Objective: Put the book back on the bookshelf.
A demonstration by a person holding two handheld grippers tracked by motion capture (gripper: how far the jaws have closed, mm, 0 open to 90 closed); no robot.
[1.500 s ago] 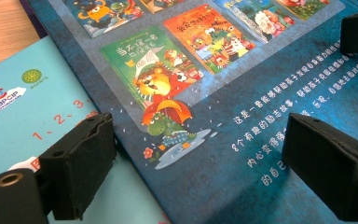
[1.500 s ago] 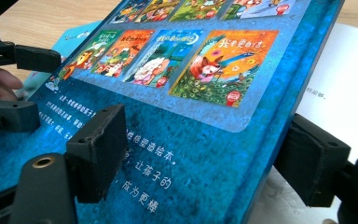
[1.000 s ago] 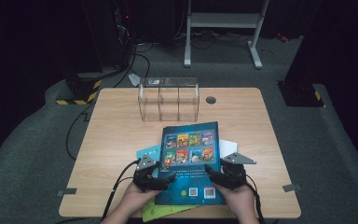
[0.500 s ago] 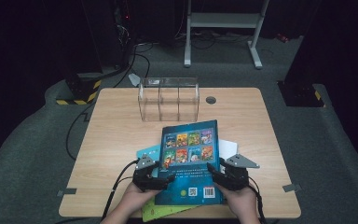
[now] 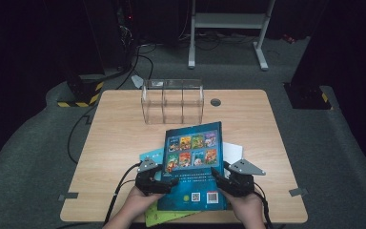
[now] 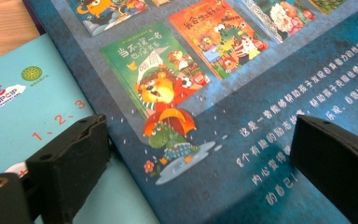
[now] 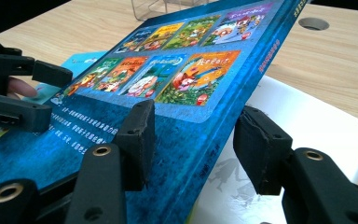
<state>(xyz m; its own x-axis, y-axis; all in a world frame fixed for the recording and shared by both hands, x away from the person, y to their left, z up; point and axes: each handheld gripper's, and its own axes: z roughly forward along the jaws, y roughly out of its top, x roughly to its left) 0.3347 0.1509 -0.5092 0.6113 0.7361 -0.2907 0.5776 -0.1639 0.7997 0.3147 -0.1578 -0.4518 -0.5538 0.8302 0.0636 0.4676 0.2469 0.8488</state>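
The right claw (image 7: 193, 144) had its jaws set astride the spine edge of the blue picture book (image 7: 177, 107), one jaw on the back cover and the other beneath the raised edge; they had just been closing around it, yet a gap showed on the lower side, so the pads did not seem to press yet, probably because the book was lifted there only enough to let a jaw slide under. Across the cover, the left claw (image 6: 196, 154) stood wide open with one jaw at the book's opposite edge and the other over the cover, holding nothing, apparently braced to keep the book from sliding; whether it touched the cover I could not tell. The book lay at the near side of the table (image 5: 124, 124), tilted atop a teal booklet (image 6: 23, 107), a white sheet (image 7: 307, 126) and a green sheet (image 5: 159, 218). Beyond it stood a clear acrylic divider rack (image 5: 173, 101), likely the book's destination.
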